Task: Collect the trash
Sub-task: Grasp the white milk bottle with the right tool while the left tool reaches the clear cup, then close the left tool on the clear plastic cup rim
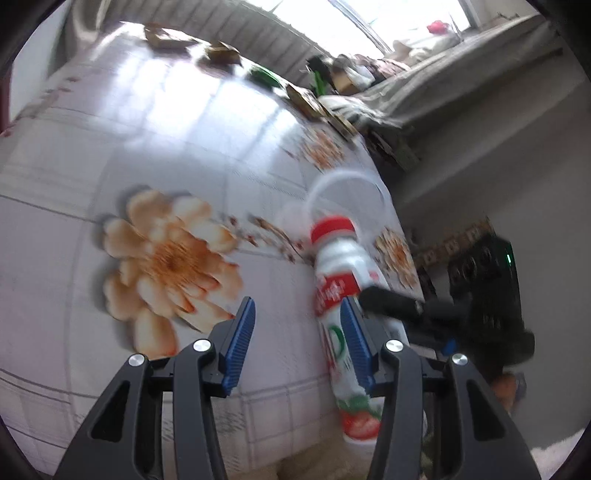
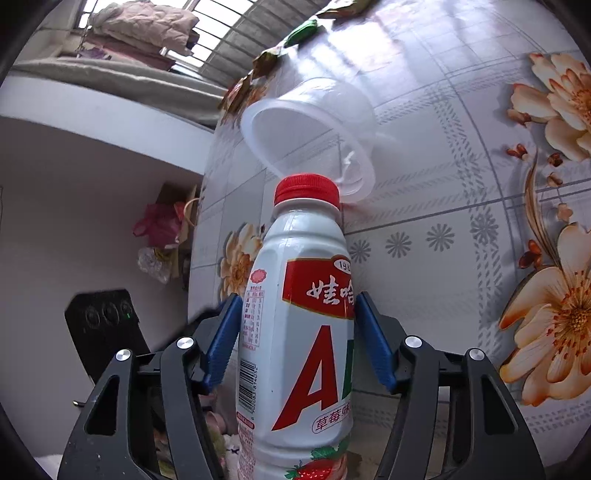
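My right gripper [image 2: 297, 306] is shut on a white milk bottle [image 2: 295, 332] with a red cap and red label, held near the table's edge. The bottle also shows in the left wrist view [image 1: 341, 291], with a black finger of the right gripper [image 1: 391, 301] across it. A clear plastic cup [image 2: 310, 133] lies on its side on the table just beyond the bottle's cap; it shows in the left wrist view [image 1: 351, 195] too. My left gripper [image 1: 297, 315] is open and empty above the floral tablecloth [image 1: 166, 155], left of the bottle.
Several crumpled wrappers [image 1: 221, 51] and a green packet [image 1: 264, 75] lie along the table's far edge; they show in the right wrist view [image 2: 301, 31] too. A bed with bedding [image 1: 424, 81] stands beyond. A black device [image 2: 103, 321] and bags [image 2: 162, 225] sit on the floor beside the table.
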Motion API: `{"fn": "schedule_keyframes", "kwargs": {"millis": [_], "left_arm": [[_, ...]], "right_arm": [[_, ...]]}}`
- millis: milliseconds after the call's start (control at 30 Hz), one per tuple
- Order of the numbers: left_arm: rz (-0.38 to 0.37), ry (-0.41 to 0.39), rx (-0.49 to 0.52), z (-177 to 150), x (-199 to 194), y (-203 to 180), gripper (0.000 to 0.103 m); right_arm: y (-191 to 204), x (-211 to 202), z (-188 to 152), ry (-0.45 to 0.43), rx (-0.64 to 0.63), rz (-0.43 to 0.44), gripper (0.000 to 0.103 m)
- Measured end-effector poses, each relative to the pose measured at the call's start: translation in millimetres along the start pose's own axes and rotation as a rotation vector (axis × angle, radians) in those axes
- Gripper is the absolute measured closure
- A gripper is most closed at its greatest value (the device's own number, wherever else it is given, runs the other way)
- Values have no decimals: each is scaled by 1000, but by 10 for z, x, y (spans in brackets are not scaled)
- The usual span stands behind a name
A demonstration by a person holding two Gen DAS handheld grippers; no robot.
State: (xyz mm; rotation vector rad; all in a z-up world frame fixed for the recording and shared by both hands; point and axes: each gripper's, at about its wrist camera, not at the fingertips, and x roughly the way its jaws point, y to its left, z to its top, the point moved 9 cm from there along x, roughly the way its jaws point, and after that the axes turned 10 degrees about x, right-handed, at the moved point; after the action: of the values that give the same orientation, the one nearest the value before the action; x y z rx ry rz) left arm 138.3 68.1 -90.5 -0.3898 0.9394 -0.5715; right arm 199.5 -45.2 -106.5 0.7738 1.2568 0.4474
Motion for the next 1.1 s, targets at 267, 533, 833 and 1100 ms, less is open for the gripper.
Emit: {"fn": "schedule_keyframes", "kwargs": {"millis": [267,533,833,1100], "left_arm": [[34,-72,-7,337,11,8,56],[145,-50,163,631,493,-283,44],[189,-15,127,749,897,-210,88],[133,3,157,620,607,-415,99]], "right_arm": [[49,-49,-212,5,-84,-30,45],[-460,-647,-198,-124,2,-101,45],[-812,-981,160,-292,124,-135,45],[-786,-929,208,-301,79,-163,45]]}}
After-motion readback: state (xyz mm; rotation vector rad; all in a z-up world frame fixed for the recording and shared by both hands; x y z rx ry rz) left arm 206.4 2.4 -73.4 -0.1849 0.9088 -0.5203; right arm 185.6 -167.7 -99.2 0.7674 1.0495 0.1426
